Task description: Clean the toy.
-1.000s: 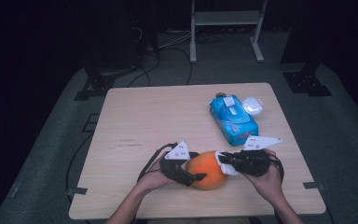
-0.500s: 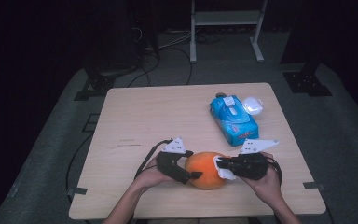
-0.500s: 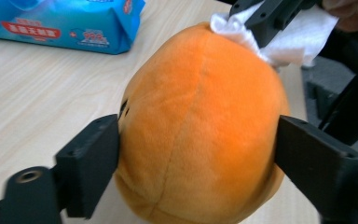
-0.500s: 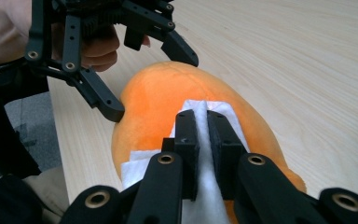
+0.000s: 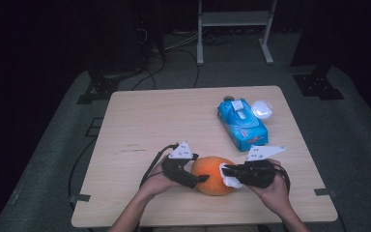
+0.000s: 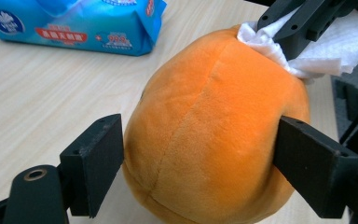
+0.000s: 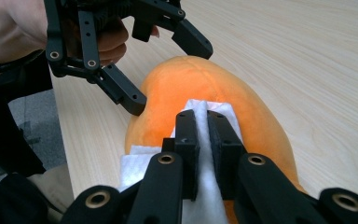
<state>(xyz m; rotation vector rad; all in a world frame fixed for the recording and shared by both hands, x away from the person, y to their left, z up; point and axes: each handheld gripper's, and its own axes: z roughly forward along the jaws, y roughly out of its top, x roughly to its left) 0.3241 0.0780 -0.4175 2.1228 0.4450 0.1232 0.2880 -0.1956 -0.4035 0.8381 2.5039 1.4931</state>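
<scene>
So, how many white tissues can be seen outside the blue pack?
1: the white tissue is pinched in the right tongs and pressed on the orange plush toy. Others may be hidden inside the blue pack.

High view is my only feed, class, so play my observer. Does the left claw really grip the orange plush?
Observer: Yes. In the left gripper view, both pads of the left claw lie against the sides of the orange plush. Its jaws have just been closing, with the plush between them.
Operator: What is the white scrap at the right claw?
Observer: It is a white tissue, pinched between the shut jaws of the right claw and laid on top of the plush.
Operator: Is there any print on the blue pack?
Observer: The left gripper view shows a red label and a round white logo on the blue pack.
</scene>
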